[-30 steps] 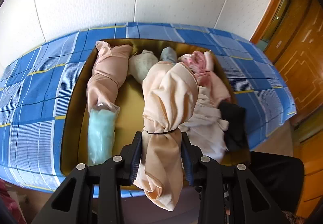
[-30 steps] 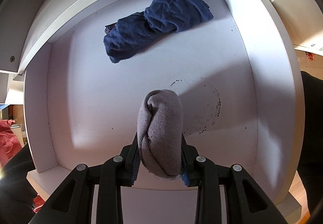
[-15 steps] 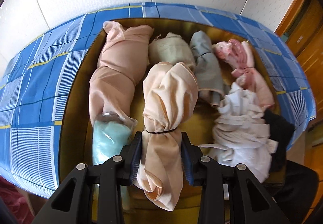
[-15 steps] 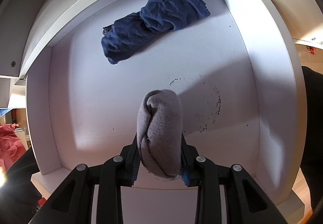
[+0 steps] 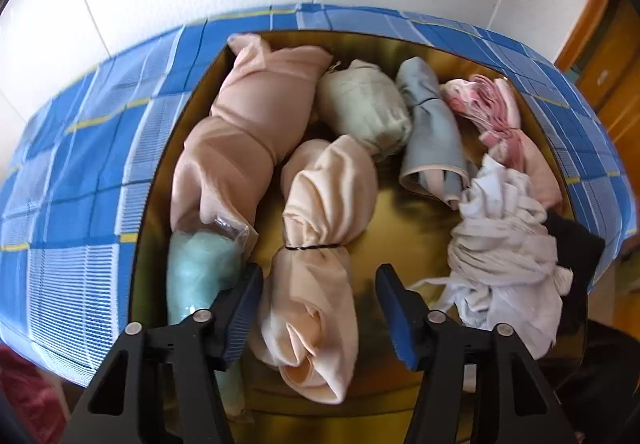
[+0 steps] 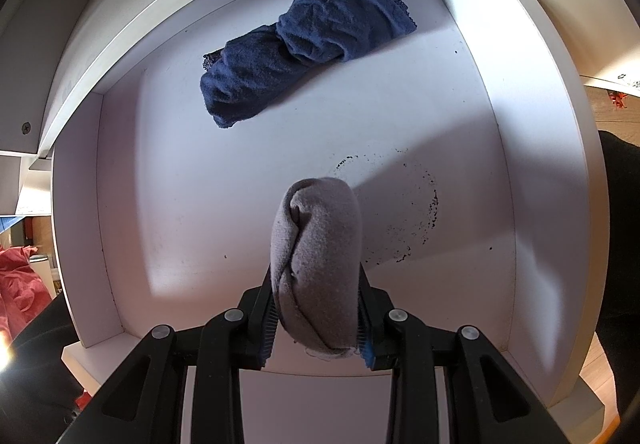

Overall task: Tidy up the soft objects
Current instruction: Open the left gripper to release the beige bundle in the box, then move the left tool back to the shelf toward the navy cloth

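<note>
The peach bundle (image 5: 320, 244) lay in the gold tray (image 5: 400, 244), between the left gripper's (image 5: 318, 308) opening jaws, touching only the left pad. The right gripper (image 6: 316, 308), pointing steeply down, clamped a grey roll (image 6: 316, 260) above the white shelf (image 6: 200, 203), with the blue cloth (image 6: 304, 43) far behind.

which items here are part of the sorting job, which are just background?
In the job:
- peach bundle between the opening jaws of the left gripper, in the gold box
- grey roll clamped in the right gripper
- navy cloth in the white drawer

Background:
- blue checked cover
- red fabric
</note>
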Action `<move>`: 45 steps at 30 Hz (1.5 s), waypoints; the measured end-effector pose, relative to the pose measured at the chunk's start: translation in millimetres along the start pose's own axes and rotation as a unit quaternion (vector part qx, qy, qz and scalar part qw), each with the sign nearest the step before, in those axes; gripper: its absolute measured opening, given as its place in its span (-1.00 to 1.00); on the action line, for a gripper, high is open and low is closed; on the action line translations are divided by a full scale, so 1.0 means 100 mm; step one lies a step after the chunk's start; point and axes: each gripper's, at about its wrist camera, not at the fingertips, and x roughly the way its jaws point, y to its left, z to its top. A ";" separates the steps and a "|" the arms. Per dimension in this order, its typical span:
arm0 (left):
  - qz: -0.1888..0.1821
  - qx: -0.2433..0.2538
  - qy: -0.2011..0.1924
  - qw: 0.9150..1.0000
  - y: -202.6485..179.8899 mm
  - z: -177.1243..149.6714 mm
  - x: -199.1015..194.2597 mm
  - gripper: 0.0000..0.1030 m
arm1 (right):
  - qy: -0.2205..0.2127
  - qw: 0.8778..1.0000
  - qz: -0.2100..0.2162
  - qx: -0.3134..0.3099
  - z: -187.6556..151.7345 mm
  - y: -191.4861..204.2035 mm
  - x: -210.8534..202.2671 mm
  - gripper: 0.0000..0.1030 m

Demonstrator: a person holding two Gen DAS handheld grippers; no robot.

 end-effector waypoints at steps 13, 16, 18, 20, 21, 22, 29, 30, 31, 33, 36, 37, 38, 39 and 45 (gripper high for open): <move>-0.008 0.004 -0.063 0.998 -0.01 -0.30 -0.43 0.18 | -0.002 1.000 -0.004 -0.002 -0.02 0.03 0.01 -0.38; -0.028 -0.006 -0.087 0.996 0.01 -0.46 -0.57 0.30 | -0.002 1.000 -0.004 -0.003 -0.02 0.05 0.01 -0.38; -0.043 -0.011 -0.103 0.994 0.02 -0.57 -0.66 0.34 | -0.002 1.000 -0.005 -0.004 -0.03 0.05 0.00 -0.38; -0.054 -0.006 -0.118 0.992 -0.01 -0.72 -0.74 0.35 | -0.003 1.000 -0.006 -0.005 -0.03 0.06 0.01 -0.38; -0.057 0.001 -0.121 0.991 -0.04 -0.78 -0.76 0.37 | -0.003 1.000 -0.006 -0.005 -0.03 0.07 0.00 -0.38; -0.060 0.009 -0.124 0.991 -0.06 -0.84 -0.78 0.39 | -0.003 1.000 -0.006 -0.005 -0.03 0.07 0.00 -0.38; -0.066 0.074 -0.117 0.988 -0.28 -1.34 -0.73 0.51 | -0.002 1.000 -0.006 -0.005 -0.04 0.07 0.00 -0.38; -0.071 0.077 -0.107 0.989 -0.31 -1.41 -0.68 0.51 | -0.002 1.000 -0.007 -0.005 -0.04 0.07 0.00 -0.38; -0.074 0.081 -0.098 0.989 -0.35 -1.48 -0.62 0.51 | -0.002 1.000 -0.008 -0.004 -0.04 0.07 0.00 -0.38; -0.077 0.094 -0.077 0.990 -0.43 -1.63 -0.48 0.51 | 0.000 1.000 -0.010 -0.002 -0.04 0.07 0.00 -0.39; -0.079 0.109 -0.044 0.990 -0.53 -1.79 -0.27 0.51 | 0.001 1.000 -0.013 0.003 -0.03 0.08 0.00 -0.39; -0.080 0.112 -0.033 0.990 -0.56 -1.83 -0.20 0.51 | 0.001 1.000 -0.015 0.004 -0.03 0.09 0.01 -0.39; -0.079 0.117 -0.024 0.990 -0.59 -1.88 -0.13 0.51 | 0.002 1.000 -0.017 0.004 -0.03 0.10 0.01 -0.39; -0.078 0.120 -0.018 0.990 -0.59 -1.95 -0.07 0.51 | 0.002 1.000 -0.019 0.005 -0.02 0.11 0.01 -0.39; -0.075 0.140 0.027 0.987 -0.71 -2.18 0.29 0.51 | 0.006 1.000 -0.024 0.015 0.02 0.16 0.03 -0.39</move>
